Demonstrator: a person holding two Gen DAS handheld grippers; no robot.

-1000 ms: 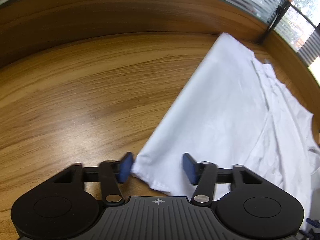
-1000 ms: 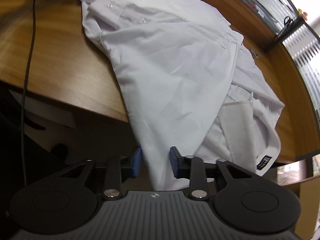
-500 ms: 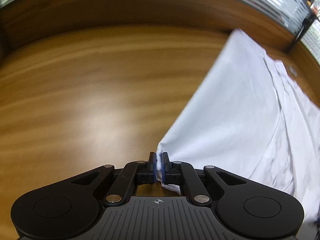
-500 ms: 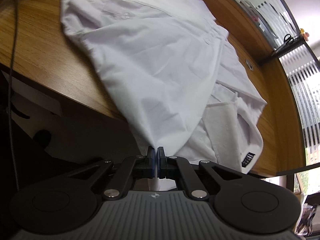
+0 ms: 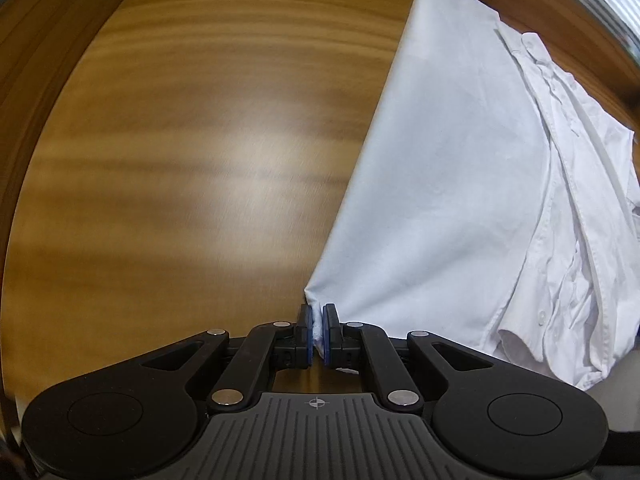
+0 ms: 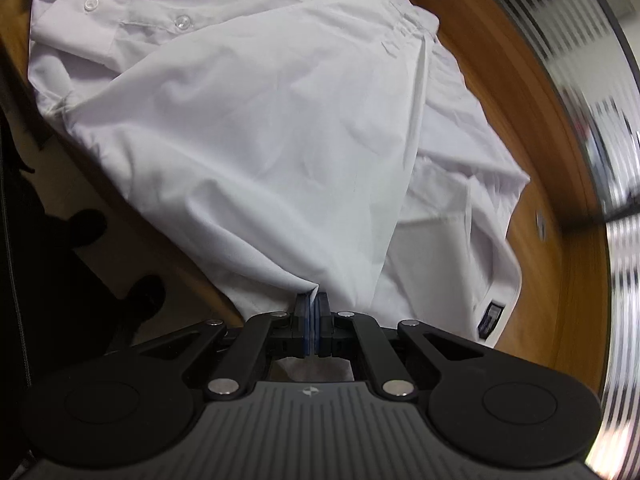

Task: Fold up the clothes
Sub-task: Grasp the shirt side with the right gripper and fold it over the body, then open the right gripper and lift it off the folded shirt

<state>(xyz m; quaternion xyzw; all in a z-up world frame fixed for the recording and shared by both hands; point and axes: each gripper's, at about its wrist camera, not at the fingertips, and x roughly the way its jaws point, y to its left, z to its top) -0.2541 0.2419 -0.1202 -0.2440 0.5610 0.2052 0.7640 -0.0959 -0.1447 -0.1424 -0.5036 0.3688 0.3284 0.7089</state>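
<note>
Clamped now: left gripper (image 5: 318, 330) pinching a corner of the white shirt (image 5: 460, 184), right gripper (image 6: 311, 322) pinching another hem fold, both having gone from spread 1 second ago to closed on cloth. Means the hold is made, probably ready for lifting and folding over. Shirt spread on the wooden worktop (image 5: 192, 160), running from 6 toward 1 o'clock in the left view. Bare wood from 9 to 12 o'clock there. In the right view, worktop edge at 8 o'clock, cloth overhanging it.
</note>
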